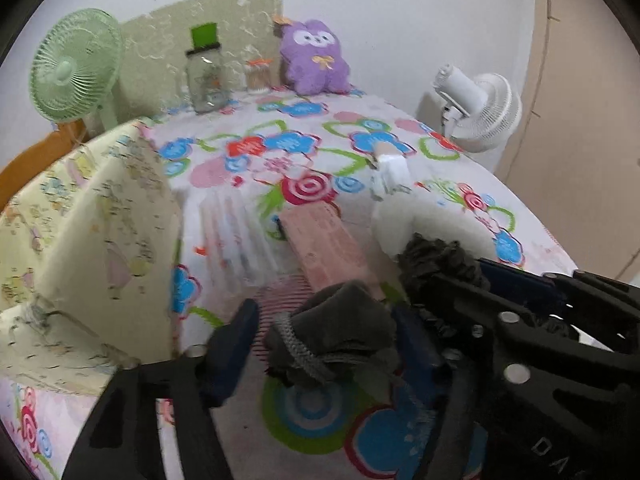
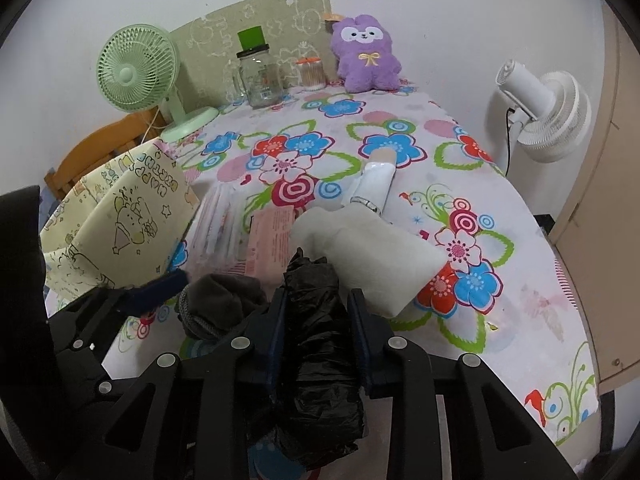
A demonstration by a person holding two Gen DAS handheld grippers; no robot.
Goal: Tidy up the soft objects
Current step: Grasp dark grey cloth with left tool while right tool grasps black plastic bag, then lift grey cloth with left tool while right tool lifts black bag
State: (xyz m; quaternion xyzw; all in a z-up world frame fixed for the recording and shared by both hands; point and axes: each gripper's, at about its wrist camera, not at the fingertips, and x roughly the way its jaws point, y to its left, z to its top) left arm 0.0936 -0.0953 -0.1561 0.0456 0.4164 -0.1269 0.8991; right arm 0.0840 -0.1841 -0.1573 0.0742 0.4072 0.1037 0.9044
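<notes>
Your right tool is clamped on a crumpled black plastic bag, its blue pads pressing both sides, low over the near part of the flowered surface. Your left tool has its fingers apart around a grey cloth bundle with a cord; one pad touches the bundle, the other stands clear of it. A white foam pad lies just beyond the bag, a pink box beside it. The cream printed bag stands at the left, a purple plush toy at the far edge.
</notes>
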